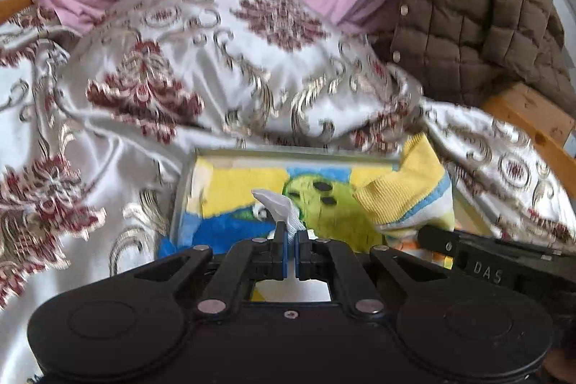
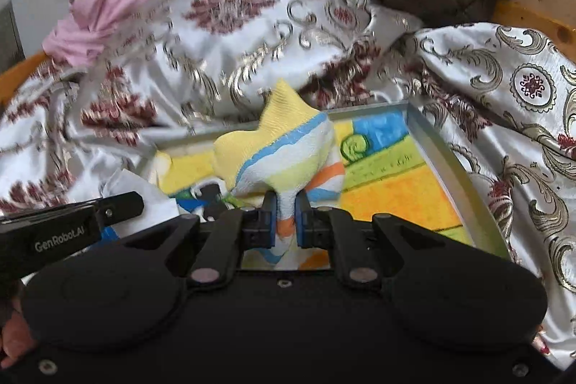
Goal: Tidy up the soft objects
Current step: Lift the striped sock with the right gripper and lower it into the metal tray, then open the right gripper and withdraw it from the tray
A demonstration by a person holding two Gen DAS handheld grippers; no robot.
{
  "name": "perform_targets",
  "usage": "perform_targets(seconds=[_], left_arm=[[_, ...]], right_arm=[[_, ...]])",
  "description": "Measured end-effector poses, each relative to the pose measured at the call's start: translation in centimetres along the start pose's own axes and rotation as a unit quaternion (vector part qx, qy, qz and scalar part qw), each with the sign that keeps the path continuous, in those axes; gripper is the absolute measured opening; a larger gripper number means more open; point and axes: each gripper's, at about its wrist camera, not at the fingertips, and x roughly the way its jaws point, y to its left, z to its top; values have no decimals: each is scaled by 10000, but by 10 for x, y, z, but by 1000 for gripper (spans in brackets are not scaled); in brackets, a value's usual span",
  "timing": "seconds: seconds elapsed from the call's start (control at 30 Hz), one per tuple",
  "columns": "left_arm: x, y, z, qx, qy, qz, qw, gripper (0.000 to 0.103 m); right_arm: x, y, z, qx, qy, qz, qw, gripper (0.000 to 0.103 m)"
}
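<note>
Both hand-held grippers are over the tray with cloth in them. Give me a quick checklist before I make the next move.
1. Right hand-held gripper shut on the striped sock: ok.
2. Left hand-held gripper shut on the white cloth: ok, though only a thin corner is pinched.
3. Sock lifted off the tray: cannot tell; its lower end hangs behind the fingers.
4. Grippers apart from each other: ok, but close, side by side.
5. Patterned bedcover kept out of the tray: ok along the rims in view.
6. Sharpness: not ok, motion blur.
</note>
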Motion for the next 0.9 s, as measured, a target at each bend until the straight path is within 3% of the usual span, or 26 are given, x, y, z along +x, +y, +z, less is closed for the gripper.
perform_targets(seconds=[0.17, 0.23, 0.3, 0.37, 0.5, 0.63, 0.9], left_arm=[[5, 2, -6, 47, 332, -16, 9994, 6], [3, 3, -5, 54, 385, 22, 9992, 18], [-3, 4, -4, 75, 379, 70, 9992, 20], [-8, 3, -2, 92, 377, 103, 9992, 29], [-29, 0, 2, 178, 244, 140, 9994, 43], [-59, -7, 8, 422, 9, 155, 9990, 55], [-143, -29, 16, 730, -690, 121, 9949, 84]], right_arm=[[15, -1, 2, -38, 192, -84, 9998, 14], [5, -7, 0, -59, 162, -70, 9998, 29], [-12, -12, 1, -68, 117, -37, 9999, 36], [-25, -13, 4, -105, 69, -2, 9999, 41], [-52, -12, 8, -254, -89, -46, 9996, 51], [-87, -10, 13, -394, -360, -40, 9986, 73], [-181, -10, 15, -472, -1074, 37, 9931, 102]])
